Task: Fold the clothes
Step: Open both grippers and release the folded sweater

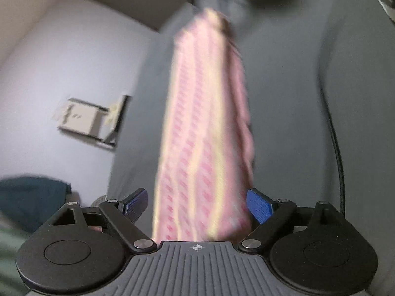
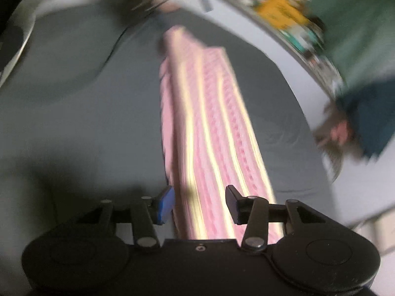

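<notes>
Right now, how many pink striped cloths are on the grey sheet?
1. The pink striped cloth lies stretched lengthwise on the grey sheet, running between both tongs. Blur may hide others.

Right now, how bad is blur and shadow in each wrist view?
Left wrist: pink striped cloth and the top of the picture are motion-smeared, while the left gripper stays sharp. Right wrist: heavier smear on the cloth and the clutter at upper right; a dark shadow falls on the grey sheet at lower left; the right gripper is dim but readable.
</notes>
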`<action>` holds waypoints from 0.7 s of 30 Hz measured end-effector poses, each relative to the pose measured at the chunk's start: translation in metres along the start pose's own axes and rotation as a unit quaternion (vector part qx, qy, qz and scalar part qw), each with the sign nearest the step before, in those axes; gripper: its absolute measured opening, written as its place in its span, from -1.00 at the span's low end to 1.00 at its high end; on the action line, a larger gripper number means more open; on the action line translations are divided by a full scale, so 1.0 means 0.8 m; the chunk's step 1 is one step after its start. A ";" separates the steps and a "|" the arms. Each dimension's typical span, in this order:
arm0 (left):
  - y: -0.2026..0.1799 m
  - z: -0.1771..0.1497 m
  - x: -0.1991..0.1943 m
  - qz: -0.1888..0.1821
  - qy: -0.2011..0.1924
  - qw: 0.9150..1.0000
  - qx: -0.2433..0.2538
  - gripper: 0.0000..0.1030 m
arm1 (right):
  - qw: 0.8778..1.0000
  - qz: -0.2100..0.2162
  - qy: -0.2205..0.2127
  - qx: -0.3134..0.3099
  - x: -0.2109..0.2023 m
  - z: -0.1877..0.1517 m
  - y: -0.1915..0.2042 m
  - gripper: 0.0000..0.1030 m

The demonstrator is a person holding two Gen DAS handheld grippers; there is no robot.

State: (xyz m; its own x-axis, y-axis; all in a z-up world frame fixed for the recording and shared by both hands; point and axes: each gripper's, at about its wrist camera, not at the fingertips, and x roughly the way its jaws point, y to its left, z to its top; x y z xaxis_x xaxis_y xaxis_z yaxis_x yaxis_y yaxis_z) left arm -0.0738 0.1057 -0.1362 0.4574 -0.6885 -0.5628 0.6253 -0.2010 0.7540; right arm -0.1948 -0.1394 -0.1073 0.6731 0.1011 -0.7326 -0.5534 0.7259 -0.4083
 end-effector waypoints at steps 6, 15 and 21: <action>0.073 0.052 0.052 -0.089 -0.031 0.980 -0.173 0.71 | 0.939 -0.003 -0.025 0.342 0.062 0.030 -0.049 -0.58; 0.070 0.018 0.146 -0.054 -0.016 0.847 -0.529 0.70 | 0.933 -0.049 0.020 0.357 0.092 -0.001 0.003 -0.58; 0.028 0.027 0.125 0.006 -0.058 0.798 -0.599 0.70 | 0.882 -0.111 -0.034 0.457 0.022 -0.054 -0.041 -0.16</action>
State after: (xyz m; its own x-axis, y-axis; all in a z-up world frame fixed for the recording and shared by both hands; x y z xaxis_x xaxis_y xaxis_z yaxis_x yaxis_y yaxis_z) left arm -0.0280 0.0174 -0.1685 0.4494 -0.7593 -0.4706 0.8091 0.5692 -0.1459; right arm -0.1860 -0.1911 -0.1302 0.7598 -0.0956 -0.6431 0.2028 0.9746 0.0947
